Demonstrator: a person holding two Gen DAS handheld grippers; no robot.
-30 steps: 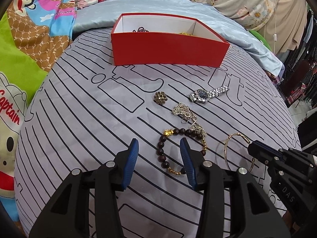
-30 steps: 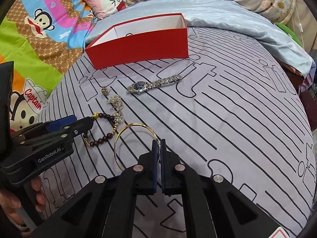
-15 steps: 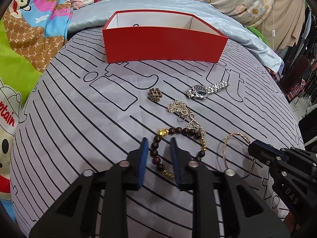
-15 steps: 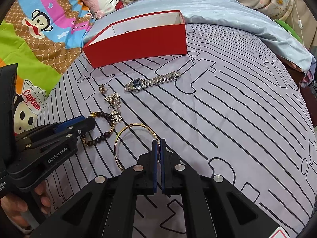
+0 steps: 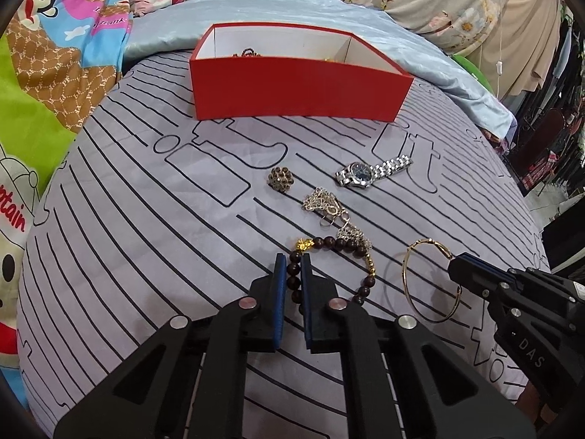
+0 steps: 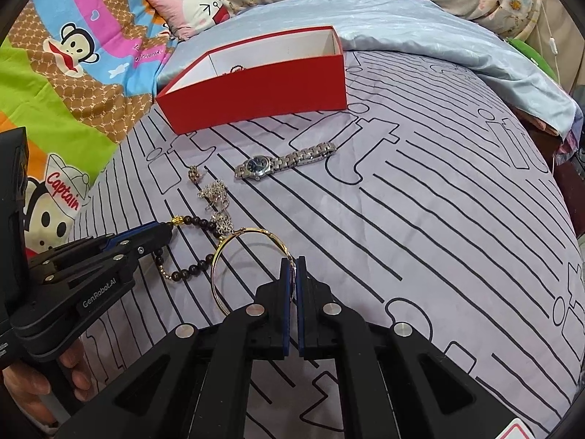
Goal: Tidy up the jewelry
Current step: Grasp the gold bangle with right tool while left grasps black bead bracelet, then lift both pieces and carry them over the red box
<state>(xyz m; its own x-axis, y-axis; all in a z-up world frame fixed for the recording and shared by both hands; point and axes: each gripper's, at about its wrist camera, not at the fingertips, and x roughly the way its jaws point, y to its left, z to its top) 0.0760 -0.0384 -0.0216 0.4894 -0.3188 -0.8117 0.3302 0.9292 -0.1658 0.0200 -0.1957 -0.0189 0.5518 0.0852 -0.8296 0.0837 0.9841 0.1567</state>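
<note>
My left gripper (image 5: 292,261) is shut on the dark bead bracelet (image 5: 342,244), which still lies on the grey striped sheet; it also shows in the right wrist view (image 6: 190,269). My right gripper (image 6: 292,261) is shut on the thin gold bangle (image 6: 234,245), also lying on the sheet (image 5: 409,278). A silver watch (image 5: 365,173), a silver chain (image 5: 321,203) and a brown flower brooch (image 5: 281,179) lie beyond. The red box (image 5: 296,87) stands at the back with some jewelry inside.
The grey striped sheet (image 6: 438,201) covers a bed. A light blue blanket (image 6: 420,25) and cartoon bedding (image 6: 73,73) lie behind and to the left. The bed edge drops off at the right (image 5: 530,190).
My left gripper moved forward and closed its jaws around the bead bracelet. My right gripper stayed shut on the gold bangle.
</note>
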